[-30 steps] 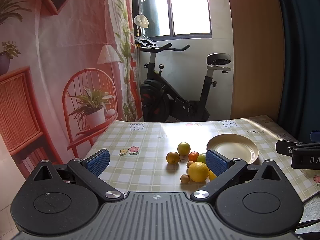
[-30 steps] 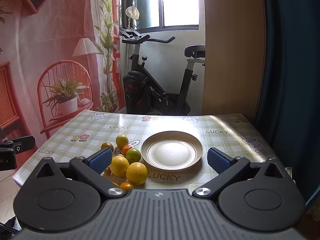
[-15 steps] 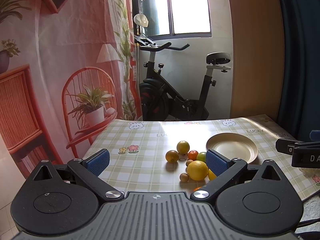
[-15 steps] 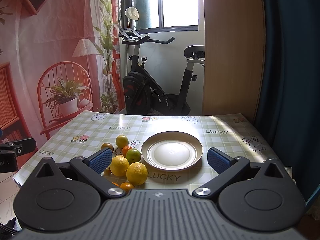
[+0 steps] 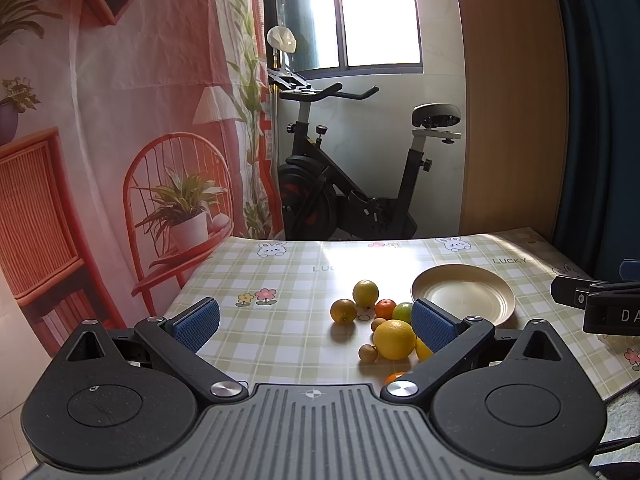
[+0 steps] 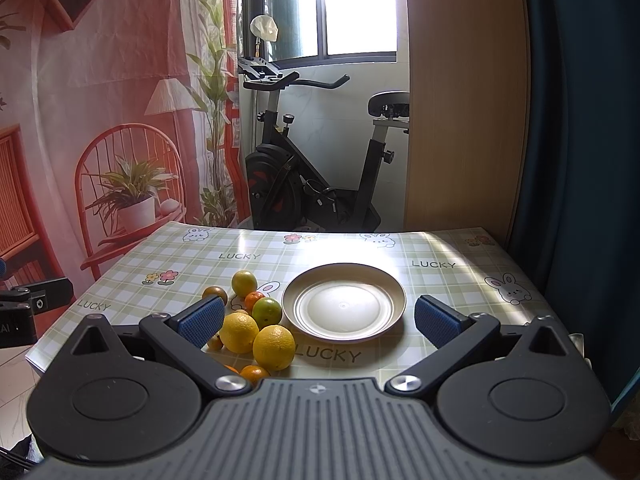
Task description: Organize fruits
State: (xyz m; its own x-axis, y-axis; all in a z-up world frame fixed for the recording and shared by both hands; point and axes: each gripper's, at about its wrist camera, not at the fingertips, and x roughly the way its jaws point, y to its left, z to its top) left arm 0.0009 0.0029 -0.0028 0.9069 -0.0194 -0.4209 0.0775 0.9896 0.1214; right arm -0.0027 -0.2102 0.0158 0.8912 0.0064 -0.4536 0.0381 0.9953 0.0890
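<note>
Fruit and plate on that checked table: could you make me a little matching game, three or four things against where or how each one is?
Things:
1. plate
2. green fruit
3. exercise bike
4. left gripper

States or places:
A. behind the table
B. jaws open, holding nothing
C. bare, no fruit on it
D. in the fruit cluster, nearest the plate's left rim

Pairs: 1-C, 2-D, 3-A, 4-B
</note>
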